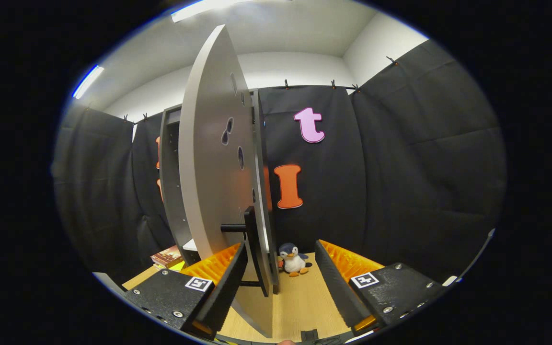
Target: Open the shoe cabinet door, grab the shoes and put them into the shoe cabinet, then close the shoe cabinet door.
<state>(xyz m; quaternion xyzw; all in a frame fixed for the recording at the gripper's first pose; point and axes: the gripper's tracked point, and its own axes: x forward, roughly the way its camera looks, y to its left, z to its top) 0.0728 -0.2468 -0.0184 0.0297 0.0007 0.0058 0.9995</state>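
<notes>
The shoe cabinet (173,191) stands ahead and to the left of my fingers, a tall grey frame on the wooden floor. Its door (209,158) is swung out toward me, nearly edge-on, with several cut-out holes in its panel. A dark bar handle (252,239) sticks out from the door's lower part, just beyond my left fingertip. My gripper (278,268) is open, its fingers spread wide. The door's lower edge and the handle lie between the fingers, close to the left finger (218,282); the right finger (338,282) stands well apart from it. No shoes can be seen.
A small plush penguin (294,259) sits on the wooden floor (300,306) beyond the fingers, against the black cloth wall. A brown box-like object (166,257) lies at the cabinet's left foot. Black cloth walls close in behind and on both sides.
</notes>
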